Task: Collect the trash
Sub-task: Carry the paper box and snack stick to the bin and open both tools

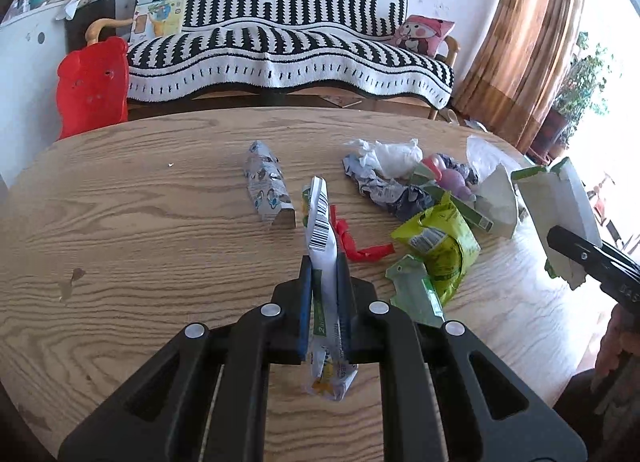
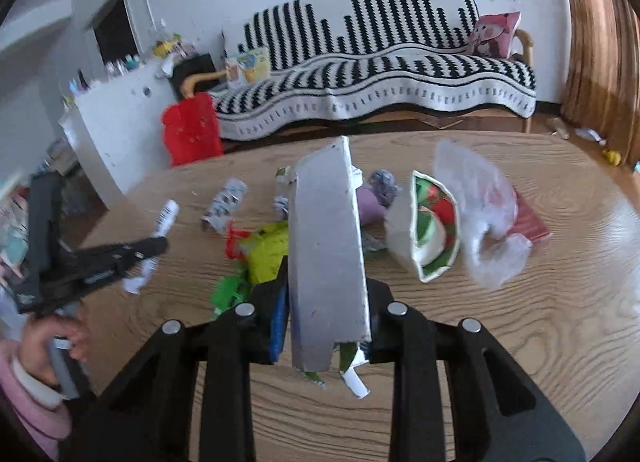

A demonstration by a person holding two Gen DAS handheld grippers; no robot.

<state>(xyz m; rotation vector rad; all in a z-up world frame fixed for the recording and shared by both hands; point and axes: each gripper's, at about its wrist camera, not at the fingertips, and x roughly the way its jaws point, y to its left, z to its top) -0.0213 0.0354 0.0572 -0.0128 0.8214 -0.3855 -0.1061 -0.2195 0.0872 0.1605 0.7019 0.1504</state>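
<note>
My left gripper (image 1: 324, 262) is shut on a white barcode wrapper (image 1: 320, 221), which stands up between its pads above the wooden table (image 1: 140, 242). From the right wrist view this left gripper (image 2: 158, 246) shows at the left, held by a hand in a pink sleeve. My right gripper (image 2: 326, 282) is shut on a flattened white carton (image 2: 326, 242), lifted off the table. The same carton (image 1: 556, 201) appears at the right of the left wrist view. Loose trash lies between them: a silvery wrapper (image 1: 268, 189), a red strip (image 1: 352, 242), a yellow-green pouch (image 1: 440, 246), white tissue (image 1: 392, 153).
A torn carton half (image 2: 428, 229) and a clear plastic bag (image 2: 480, 213) lie at the right of the pile. Beyond the table's far edge stand a black-and-white striped sofa (image 1: 280, 41), a red bag (image 1: 92, 85) and a white cabinet (image 2: 116, 129).
</note>
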